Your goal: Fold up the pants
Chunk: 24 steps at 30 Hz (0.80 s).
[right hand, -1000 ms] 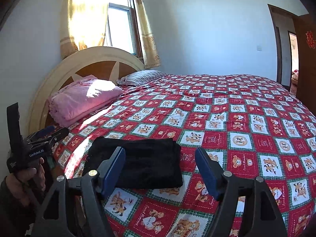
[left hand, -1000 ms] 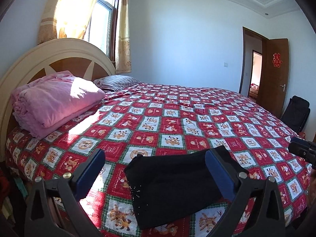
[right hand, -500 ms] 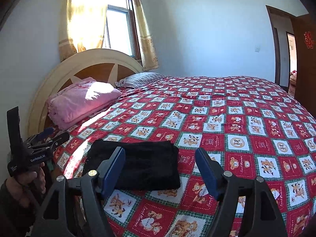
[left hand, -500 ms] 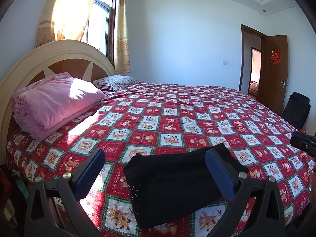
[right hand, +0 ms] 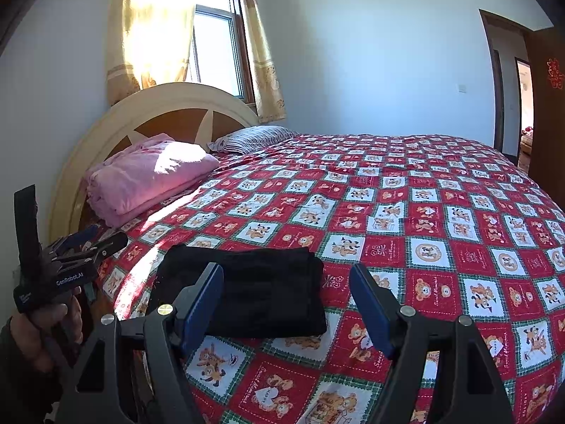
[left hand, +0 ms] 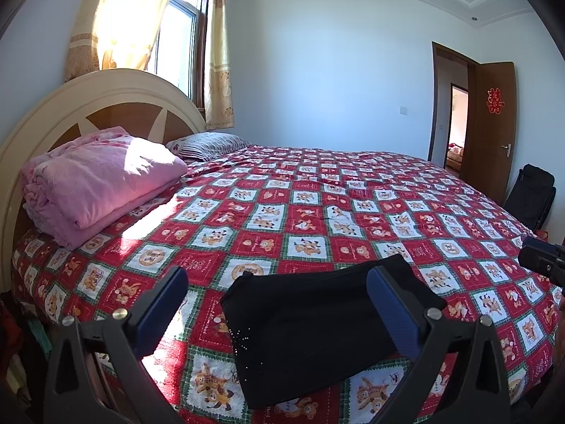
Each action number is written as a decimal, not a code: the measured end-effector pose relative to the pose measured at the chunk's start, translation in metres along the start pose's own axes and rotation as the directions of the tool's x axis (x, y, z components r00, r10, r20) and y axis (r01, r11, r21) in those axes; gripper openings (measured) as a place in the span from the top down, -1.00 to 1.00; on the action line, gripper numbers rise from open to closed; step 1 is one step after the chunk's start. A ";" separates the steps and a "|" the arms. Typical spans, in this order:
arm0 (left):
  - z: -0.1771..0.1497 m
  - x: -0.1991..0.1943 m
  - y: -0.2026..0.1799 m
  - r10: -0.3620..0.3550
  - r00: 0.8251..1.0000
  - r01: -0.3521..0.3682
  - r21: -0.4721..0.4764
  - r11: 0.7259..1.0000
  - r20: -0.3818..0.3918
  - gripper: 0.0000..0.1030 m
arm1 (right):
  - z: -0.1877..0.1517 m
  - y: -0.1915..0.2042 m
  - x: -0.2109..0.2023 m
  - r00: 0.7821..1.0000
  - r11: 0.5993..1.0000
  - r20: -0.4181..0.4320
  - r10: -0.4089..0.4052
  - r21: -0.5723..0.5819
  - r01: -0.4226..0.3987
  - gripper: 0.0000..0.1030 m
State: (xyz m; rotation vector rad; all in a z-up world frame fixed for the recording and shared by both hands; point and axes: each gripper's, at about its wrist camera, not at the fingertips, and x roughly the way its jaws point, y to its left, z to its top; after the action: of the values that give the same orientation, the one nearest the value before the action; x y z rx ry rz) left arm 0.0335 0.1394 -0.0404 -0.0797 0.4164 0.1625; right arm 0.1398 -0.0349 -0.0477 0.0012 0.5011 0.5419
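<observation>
Two claws: you hold one in each hand, both above the near edge of the bed [left hand: 317, 212].
Left claw [left hand: 275, 304]: your jaws stand wide apart with nothing between the pads; the blue fingers [left hand: 160, 309] frame the pants from above without touching them.
Right claw [right hand: 286, 304]: yours is spread wide too and grips nothing; its left finger sits over the pants' near edge in this view, its right finger over bare bedspread.
Pants [left hand: 317, 325]: black, folded into a compact rectangle, lying flat on the red bear-print bedspread close to the near edge of the bed, with small pale dots along one side.
Your left hand [right hand: 42, 332]: seen from the right wrist camera, wrapped round the left claw's handle at the bed's corner.
Pink blanket [left hand: 95, 183]: folded, resting against the headboard [left hand: 116, 84], well apart from the pants.
Striped pillow [left hand: 208, 145]: just beyond the blanket, by the headboard.
Door [left hand: 492, 130]: open, across the room.
</observation>
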 end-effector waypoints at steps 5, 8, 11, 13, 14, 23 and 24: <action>0.000 0.001 0.000 0.002 1.000 -0.002 0.000 1.000 -0.001 -1.00 | 0.000 0.002 -0.001 1.000 1.000 0.007 0.003 -0.002 -0.003 -0.46; -0.001 0.002 0.000 0.006 1.000 -0.006 0.003 1.000 -0.003 -1.00 | 0.000 0.002 -0.003 1.000 1.000 0.012 0.003 -0.002 -0.003 -0.46; 0.000 0.001 -0.001 0.012 1.000 -0.012 0.008 1.000 0.006 -1.00 | 0.001 0.002 -0.004 1.000 1.000 0.017 0.002 -0.003 -0.002 -0.46; 0.001 -0.001 -0.002 0.006 1.000 -0.006 0.012 1.000 0.016 -1.00 | 0.001 0.001 -0.005 1.000 1.000 0.019 -0.001 -0.005 0.001 -0.46; 0.002 -0.002 -0.003 0.006 1.000 -0.006 0.011 1.000 0.024 -1.00 | 0.001 0.002 -0.005 1.000 1.000 0.022 -0.002 -0.008 0.002 -0.46; 0.004 -0.002 -0.006 -0.010 0.999 0.010 -0.003 1.000 0.032 -1.00 | 0.000 0.006 -0.005 1.000 0.999 0.026 -0.018 -0.033 0.019 -0.46; 0.004 -0.001 -0.005 -0.014 1.000 0.014 -0.012 1.000 0.024 -1.00 | -0.001 0.006 -0.004 1.000 0.999 0.025 -0.018 -0.033 0.019 -0.46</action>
State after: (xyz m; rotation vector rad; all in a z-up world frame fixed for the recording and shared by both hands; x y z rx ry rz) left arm 0.0352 0.1352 -0.0366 -0.0920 0.3910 0.1522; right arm 0.1334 -0.0319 -0.0455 -0.0286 0.4676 0.5315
